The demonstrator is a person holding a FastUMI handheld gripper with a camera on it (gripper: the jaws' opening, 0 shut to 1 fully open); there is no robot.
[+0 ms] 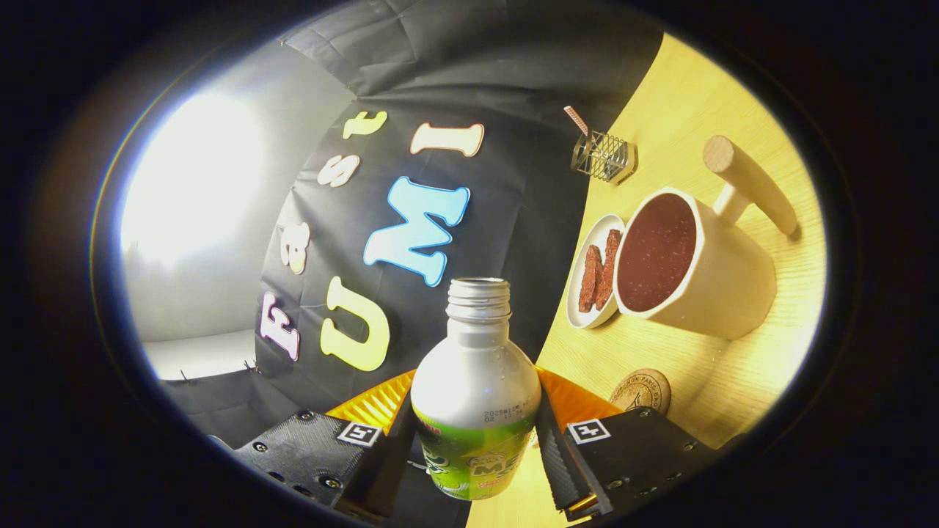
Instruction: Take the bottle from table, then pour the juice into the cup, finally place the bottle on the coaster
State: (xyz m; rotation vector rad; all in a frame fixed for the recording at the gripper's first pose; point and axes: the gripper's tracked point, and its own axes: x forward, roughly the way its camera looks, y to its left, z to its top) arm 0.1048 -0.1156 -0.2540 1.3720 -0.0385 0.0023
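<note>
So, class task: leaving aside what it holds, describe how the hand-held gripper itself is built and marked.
The gripper has two blocky finger housings with a textured surface and visible screw heads. Each housing carries a small square black-and-white tag on its top, near the inner corner. Behind the fingers sits an orange ribbed body part. No cables or sleeve are visible.

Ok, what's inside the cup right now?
The cup holds dark reddish-brown juice with a speckled surface, nearly up to the rim. Its depth and the cup's bottom are hidden. The gripper holds the uncapped bottle.

Blown-out glare beside the booth's wall; warm, sharp table; fisheye-bent edges.
</note>
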